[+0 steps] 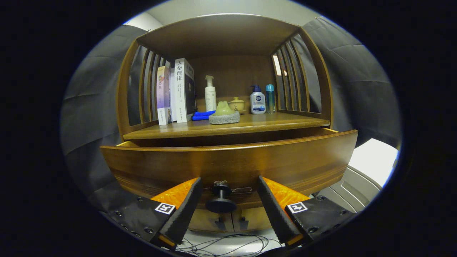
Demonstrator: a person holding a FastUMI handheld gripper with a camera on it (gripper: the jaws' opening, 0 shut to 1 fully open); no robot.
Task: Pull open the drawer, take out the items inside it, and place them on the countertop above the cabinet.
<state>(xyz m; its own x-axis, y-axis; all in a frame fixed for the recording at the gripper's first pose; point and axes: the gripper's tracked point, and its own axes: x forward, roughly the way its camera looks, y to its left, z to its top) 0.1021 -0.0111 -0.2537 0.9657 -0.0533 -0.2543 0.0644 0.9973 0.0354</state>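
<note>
The gripper (228, 194) sits closest to the camera, its two fingers (185, 207) spread wide and pointing forward and a little inward toward the drawer front, level with its lower part. Between them, touching neither, stands the dark round knob (221, 201) of the drawer, so the claw is open and has hold of nothing. The drawer (228, 162) is pulled out from the wooden cabinet (228, 39), its curved front standing proud of the body, with a dark gap showing behind its upper edge; what lies inside cannot be seen from this low angle. Above it runs the countertop (285, 123), a shelf framed by slatted sides. On it, from the left, stand upright books (176, 92), a folded blue cloth (202, 115), a white pump bottle (210, 93), a greenish lump on a grey mat (224, 113), a small lidded pot (237, 104), a white bottle with a blue pump (257, 100) and a slim blue-capped bottle (270, 98). Below the fingers, thin cables (228, 244) lie looped on a pale floor.
</note>
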